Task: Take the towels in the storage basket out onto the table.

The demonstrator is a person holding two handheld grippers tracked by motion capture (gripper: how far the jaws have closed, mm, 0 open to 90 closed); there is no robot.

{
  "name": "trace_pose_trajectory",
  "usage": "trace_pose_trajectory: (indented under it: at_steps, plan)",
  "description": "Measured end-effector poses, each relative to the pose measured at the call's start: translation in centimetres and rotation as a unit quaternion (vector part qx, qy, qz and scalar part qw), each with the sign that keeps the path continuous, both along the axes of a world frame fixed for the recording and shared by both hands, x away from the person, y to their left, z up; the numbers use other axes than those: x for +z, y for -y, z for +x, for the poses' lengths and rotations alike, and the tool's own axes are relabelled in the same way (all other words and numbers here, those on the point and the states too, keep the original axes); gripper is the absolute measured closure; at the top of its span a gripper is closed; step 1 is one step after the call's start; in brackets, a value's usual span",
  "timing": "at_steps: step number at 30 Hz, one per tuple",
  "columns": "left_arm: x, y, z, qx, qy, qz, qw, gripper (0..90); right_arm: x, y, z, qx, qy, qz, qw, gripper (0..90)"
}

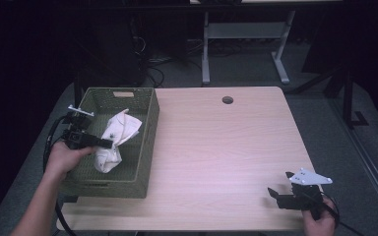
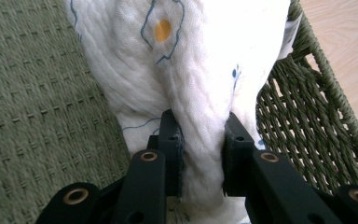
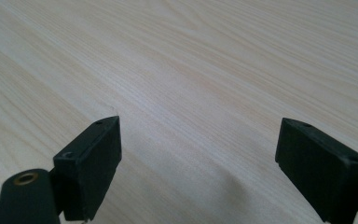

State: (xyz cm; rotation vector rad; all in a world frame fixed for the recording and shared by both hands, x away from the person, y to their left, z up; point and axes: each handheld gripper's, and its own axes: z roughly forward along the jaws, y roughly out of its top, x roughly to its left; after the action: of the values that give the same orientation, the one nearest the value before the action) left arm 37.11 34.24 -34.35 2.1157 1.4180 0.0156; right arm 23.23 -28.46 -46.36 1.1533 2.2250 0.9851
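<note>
Cloth (image 1: 114, 140) sits in the green basket (image 1: 147, 147) at the counter's (image 1: 226, 147) left edge, bunched up w/ one end draped toward the basket's right wall. Left hand-held gripper (image 1: 109, 143) is clamped on a gathered fold of it; in the left gripper view the pads (image 2: 171, 140) squeeze the fold (image 2: 200, 154) into a thick rope. Right hand-held gripper (image 1: 277, 195) rests near the counter's front right corner, jaws wide apart, nothing btwn them.

Handling, my read: cloth is light, soft, floppy, textured weave so prob not slippery. Won't break. It will sag and trail below the grip, so it could snag on the basket rim when lifted. Best hold = a bunched fold like now, deep in the pads, not a thin edge. For spreading or folding, the right gripper should take a free corner.
</note>
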Motion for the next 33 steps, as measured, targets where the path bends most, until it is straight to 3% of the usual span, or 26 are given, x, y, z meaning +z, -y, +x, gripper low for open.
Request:
trace_pose_trajectory:
  at_steps: [18, 33]
  plan:
    - [2.0, 0.2, 0.3, 0.006, 0.007, -0.03, 0.9995, 73.7, 0.2, 0.0, 0.0, -0.005, 0.003, 0.001, 1.0, 14.0]
    - [4.5, 1.6, 0.5, -0.01, 0.024, -0.04, 0.9988, 73.7, 0.3, 0.3, -0.1, -0.009, 0.007, 0.006, 0.9999, 14.0]
